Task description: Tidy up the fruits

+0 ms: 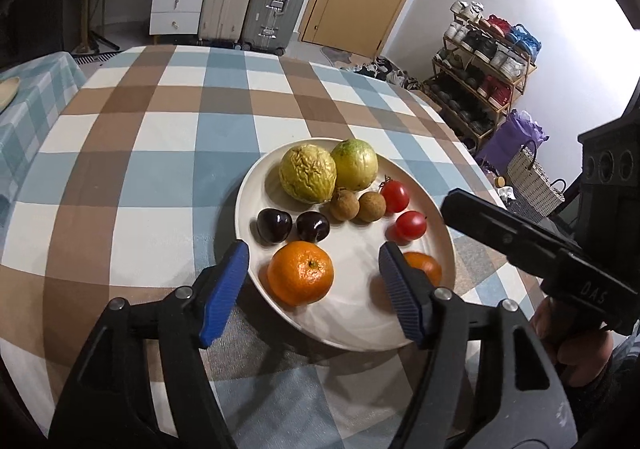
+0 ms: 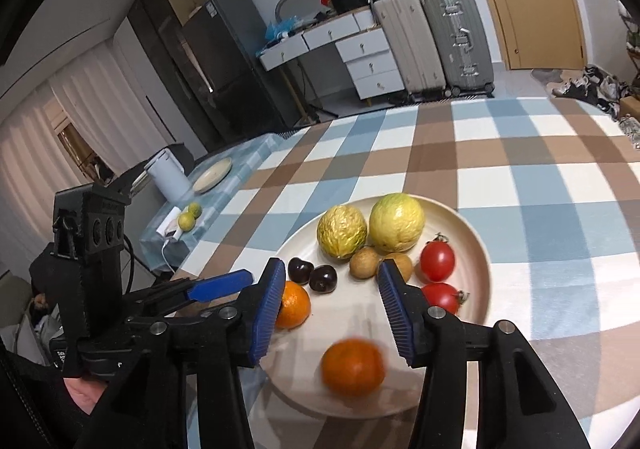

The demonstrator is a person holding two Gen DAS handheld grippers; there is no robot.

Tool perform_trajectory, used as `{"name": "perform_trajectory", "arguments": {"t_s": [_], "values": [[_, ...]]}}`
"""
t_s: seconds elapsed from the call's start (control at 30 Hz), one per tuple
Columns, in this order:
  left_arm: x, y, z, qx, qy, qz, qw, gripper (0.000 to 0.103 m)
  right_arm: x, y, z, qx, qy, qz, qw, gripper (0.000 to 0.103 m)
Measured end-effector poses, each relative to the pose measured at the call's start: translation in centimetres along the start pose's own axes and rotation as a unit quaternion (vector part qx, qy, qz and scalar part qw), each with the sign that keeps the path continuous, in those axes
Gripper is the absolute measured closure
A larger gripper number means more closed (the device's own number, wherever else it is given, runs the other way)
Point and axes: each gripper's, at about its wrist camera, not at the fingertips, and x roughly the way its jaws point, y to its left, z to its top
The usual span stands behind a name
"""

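A cream plate (image 1: 360,313) (image 2: 476,249) on the checked tablecloth holds two yellow-green fruits (image 1: 307,173) (image 2: 396,223), two dark cherries (image 1: 274,225) (image 2: 324,278), two brown longans (image 1: 345,204) (image 2: 364,262), two red tomatoes (image 1: 410,225) (image 2: 437,260) and two oranges. My left gripper (image 1: 312,253) is open and empty, just above one orange (image 1: 300,278) at the plate's near edge. My right gripper (image 2: 332,281) is open and empty above the plate; the other orange (image 2: 353,367) below it looks blurred. That orange (image 1: 426,267) is partly hidden behind my left gripper's right finger.
The checked table (image 1: 160,129) stretches beyond the plate. A side table (image 2: 224,201) at the left carries a second plate (image 2: 213,174), a white kettle (image 2: 166,175) and two green fruits (image 2: 188,219). Suitcases, drawers and a shoe rack stand at the back.
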Motion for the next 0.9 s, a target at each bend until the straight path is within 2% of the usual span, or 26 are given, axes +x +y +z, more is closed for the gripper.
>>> {"name": "perform_trajectory", "arguments": {"t_s": [0.13,0.2,0.47,0.53,0.6,0.67,0.77,0.9], "values": [[-1.6,-0.9,-0.2,0.009,-0.016,0.012,0.9997,0.032,-1.8,-0.1,-0.1,0.005,-0.02,-0.01,1.0,0.043],[-2.8,-1.5,-0.2,0.015,-0.033,0.022,0.9991,0.023,-2.7,-0.1,-0.2,0.007,-0.032,-0.011,0.999,0.039],[-6.7,-3.7,-0.6,0.038,-0.081,0.055,0.9945,0.019,-7.1,0.8,-0.9,-0.001,-0.098,-0.022,0.995,0.014],[-7.8,-4.4,-1.0,0.052,-0.105,0.075,0.9902,0.018,-8.3,1.0,-1.3,-0.003,-0.117,-0.03,0.993,0.007],[-8.9,-4.9,-1.4,0.067,-0.131,0.093,0.9847,0.017,-9.3,1.2,-1.7,-0.004,-0.134,-0.036,0.99,0.004],[-9.9,-5.4,-1.8,0.073,-0.149,0.098,0.9813,0.015,-10.2,1.3,-2.1,-0.006,-0.148,-0.039,0.988,0.003],[-11.4,-5.8,-2.6,0.078,-0.179,0.105,0.9751,0.003,-11.5,1.6,-2.7,-0.013,-0.174,-0.048,0.984,0.001],[-13.6,-6.4,-3.7,0.093,-0.223,0.113,0.9639,0.001,-13.0,2.6,-3.6,-0.043,-0.207,-0.059,0.976,0.0]]}}
